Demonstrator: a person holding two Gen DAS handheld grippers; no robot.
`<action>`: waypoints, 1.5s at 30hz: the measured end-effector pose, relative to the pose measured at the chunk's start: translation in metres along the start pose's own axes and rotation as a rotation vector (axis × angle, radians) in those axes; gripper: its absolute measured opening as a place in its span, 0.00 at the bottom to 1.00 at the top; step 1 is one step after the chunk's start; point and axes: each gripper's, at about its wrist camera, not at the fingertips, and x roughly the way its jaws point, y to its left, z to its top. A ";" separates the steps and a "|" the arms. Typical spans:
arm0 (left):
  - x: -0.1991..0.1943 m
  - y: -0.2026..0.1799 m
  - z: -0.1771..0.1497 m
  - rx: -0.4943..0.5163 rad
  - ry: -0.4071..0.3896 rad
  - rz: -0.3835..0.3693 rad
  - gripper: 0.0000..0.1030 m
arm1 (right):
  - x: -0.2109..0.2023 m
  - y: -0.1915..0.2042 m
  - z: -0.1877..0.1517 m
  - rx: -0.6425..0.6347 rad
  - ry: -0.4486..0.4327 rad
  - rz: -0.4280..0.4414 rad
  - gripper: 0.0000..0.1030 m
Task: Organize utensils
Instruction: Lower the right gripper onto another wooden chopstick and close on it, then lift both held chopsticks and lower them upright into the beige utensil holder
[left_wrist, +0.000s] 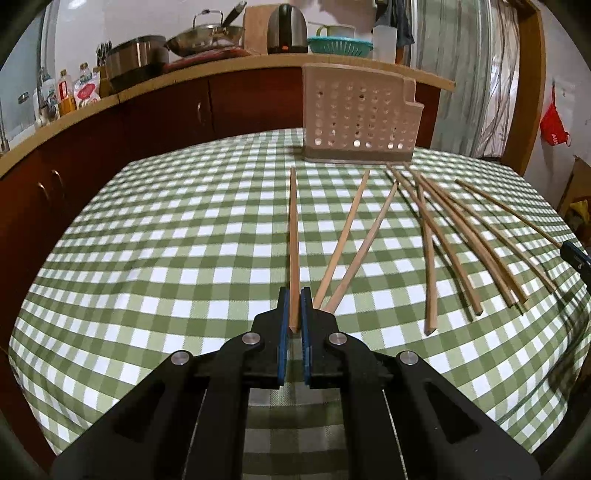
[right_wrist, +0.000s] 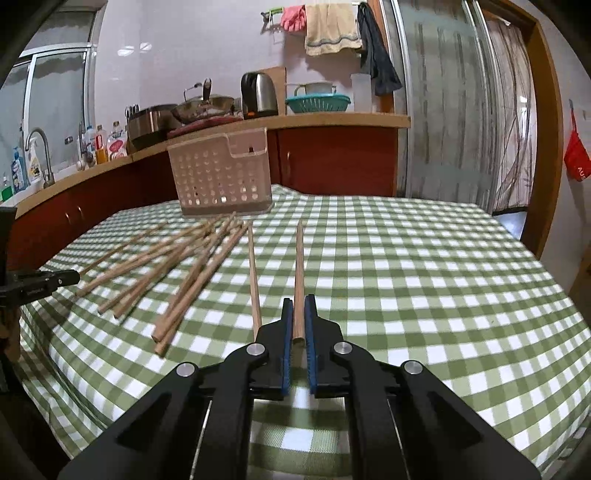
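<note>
On a bench (left_wrist: 147, 229) covered in green-and-white check cloth, the left tool (left_wrist: 294, 308) is clamped on the near end of a single wooden chopstick (left_wrist: 293, 236), its blue pads pressed to either side of the stick, which points away toward a perforated beige utensil holder (left_wrist: 358, 118) standing at the far side of the cloth. The right tool (right_wrist: 299, 314) likewise grips one chopstick by its thick end (right_wrist: 298, 280), jaws drawn narrow around it, the stick running forward over the cloth. Just to its left lies another chopstick (right_wrist: 253, 280), apart from the pads. The remaining chopsticks (right_wrist: 173, 269) lie scattered in a loose fan between the two tools, their tips converging near the foot of the holder. Behind the bench, a kitchen counter (right_wrist: 332, 120) carries a kettle (right_wrist: 258, 94), a wok (right_wrist: 203, 107) and a teal colander (right_wrist: 317, 103).
</note>
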 end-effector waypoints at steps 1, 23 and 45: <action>-0.003 0.000 0.001 -0.001 -0.012 0.002 0.06 | -0.003 0.001 0.003 -0.002 -0.011 -0.002 0.07; -0.094 0.005 0.054 -0.014 -0.307 0.048 0.06 | -0.054 0.018 0.081 -0.037 -0.198 0.003 0.07; -0.079 0.019 0.133 -0.021 -0.311 0.014 0.07 | 0.006 0.022 0.158 -0.045 -0.158 0.031 0.07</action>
